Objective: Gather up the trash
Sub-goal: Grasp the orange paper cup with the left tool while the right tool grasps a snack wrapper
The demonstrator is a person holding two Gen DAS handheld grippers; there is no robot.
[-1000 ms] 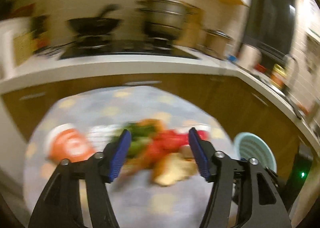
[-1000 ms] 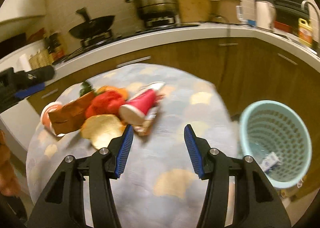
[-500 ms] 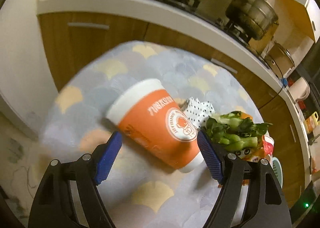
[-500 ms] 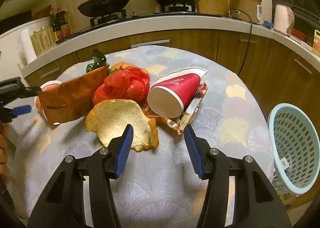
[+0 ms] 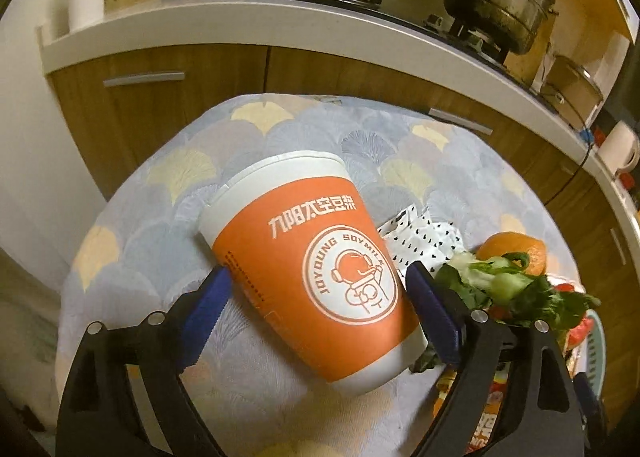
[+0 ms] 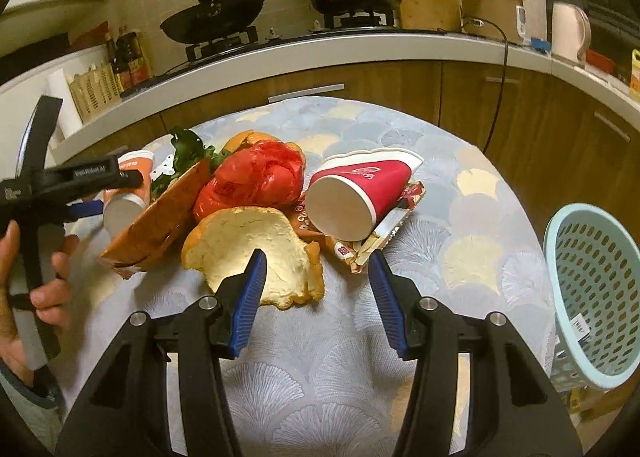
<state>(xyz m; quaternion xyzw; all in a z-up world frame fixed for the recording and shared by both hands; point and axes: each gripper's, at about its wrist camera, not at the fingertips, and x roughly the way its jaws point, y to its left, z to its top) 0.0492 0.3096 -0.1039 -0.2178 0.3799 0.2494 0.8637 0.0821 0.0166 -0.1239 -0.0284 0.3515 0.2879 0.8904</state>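
Step in hand, as I judge it: grasping the orange-and-white paper cup lying on its side on the round table with the pale fan-patterned cloth.

Left gripper straddles the cup low on its body, blue pads on either side. Jaws have just been opening and now stand wide; the cup sits between them. A sliver of cloth shows by the left pad; on the right the pad sits so tight to the cup wall that I cannot rule out a light touch. No squeeze visible.

To do this well:
- Close evenly across the orange band, not the rim; thin paper will dent or roll out if pinched off-centre.
- Keep the right pad clear of the leafy green vegetable scrap and the white dotted wrapper just beside the cup, or they come along.
- Lift straight before swinging toward the light-blue plastic mesh basket standing off the table's far side.

Pose: left gripper tilts steeply down onto the cup; in the right wrist view a hand grips its handle at the table's left edge.

Right gripper hovers over the cloth, jaws parted halfway, nothing between them, with the pale torn fruit peel just beyond its left pad.
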